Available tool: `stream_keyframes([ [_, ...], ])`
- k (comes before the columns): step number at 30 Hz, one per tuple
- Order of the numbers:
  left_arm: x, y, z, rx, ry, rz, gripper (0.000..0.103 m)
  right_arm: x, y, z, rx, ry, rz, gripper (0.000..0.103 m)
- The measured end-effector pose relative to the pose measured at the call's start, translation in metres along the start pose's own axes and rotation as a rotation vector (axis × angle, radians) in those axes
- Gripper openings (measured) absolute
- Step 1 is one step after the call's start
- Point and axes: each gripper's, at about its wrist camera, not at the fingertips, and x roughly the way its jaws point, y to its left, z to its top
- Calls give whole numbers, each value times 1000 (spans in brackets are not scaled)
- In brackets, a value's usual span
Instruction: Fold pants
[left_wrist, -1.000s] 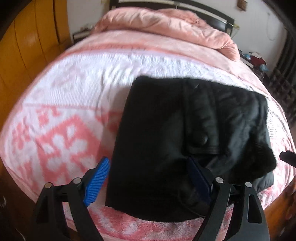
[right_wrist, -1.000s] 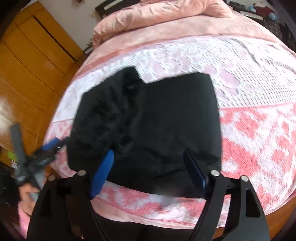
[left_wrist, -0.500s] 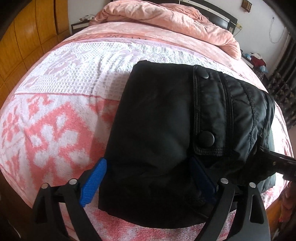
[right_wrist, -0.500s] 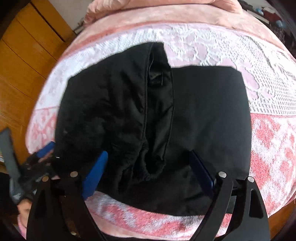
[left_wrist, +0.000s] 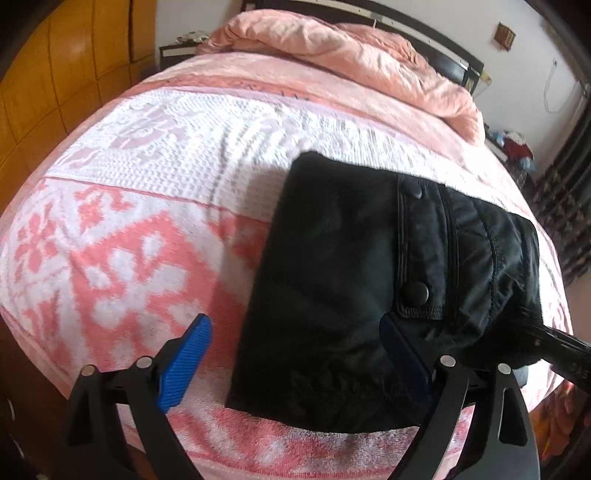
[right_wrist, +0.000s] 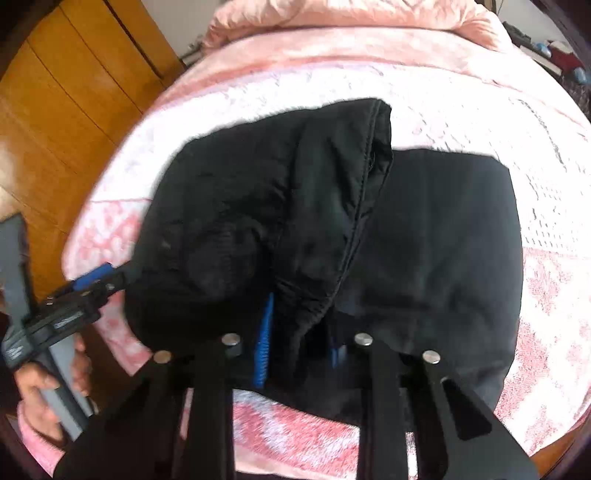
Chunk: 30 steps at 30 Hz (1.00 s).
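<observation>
The black pants (left_wrist: 354, 266) lie folded on the bed near its front edge, with a snap-button pocket flap (left_wrist: 419, 258) on top. My left gripper (left_wrist: 295, 354) is open, low over the pants' near left corner, its right finger over the cloth. In the right wrist view the pants (right_wrist: 424, 236) fill the middle, with a bunched layer (right_wrist: 280, 206) on the left. My right gripper (right_wrist: 301, 347) is shut on the near edge of that bunched layer. The left gripper shows at the far left of the right wrist view (right_wrist: 92, 277).
The bed has a pink and white patterned cover (left_wrist: 129, 240). A rolled pink quilt (left_wrist: 351, 62) lies at the head. Wooden wardrobe doors (right_wrist: 66, 110) stand to the left. A cluttered side table (left_wrist: 517, 144) is at the right.
My right gripper has closed on the pants' near bunched edge; it was open before. The left gripper has shifted slightly left and stays open.
</observation>
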Motion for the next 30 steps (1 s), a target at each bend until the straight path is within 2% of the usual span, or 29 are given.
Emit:
stream_keyframes([
  [6,-18,-11,6,10,-34,-21,93,-49,-7,0,10,-79,94,20],
  [11,-19,-29,7,55,-32,-37,93,-84,-25,-10,43,-116,108,20],
  [15,-17,-44,3,88,-19,-51,93,-101,-48,-16,70,-133,81,20],
  [22,-7,-69,-5,144,13,-61,93,-93,-94,-15,155,-98,39,20],
  [25,-3,-74,-7,154,24,-62,93,-77,-117,-22,203,-68,41,20],
  [30,3,-80,-9,162,39,-63,93,-41,-128,-29,226,-7,16,24],
])
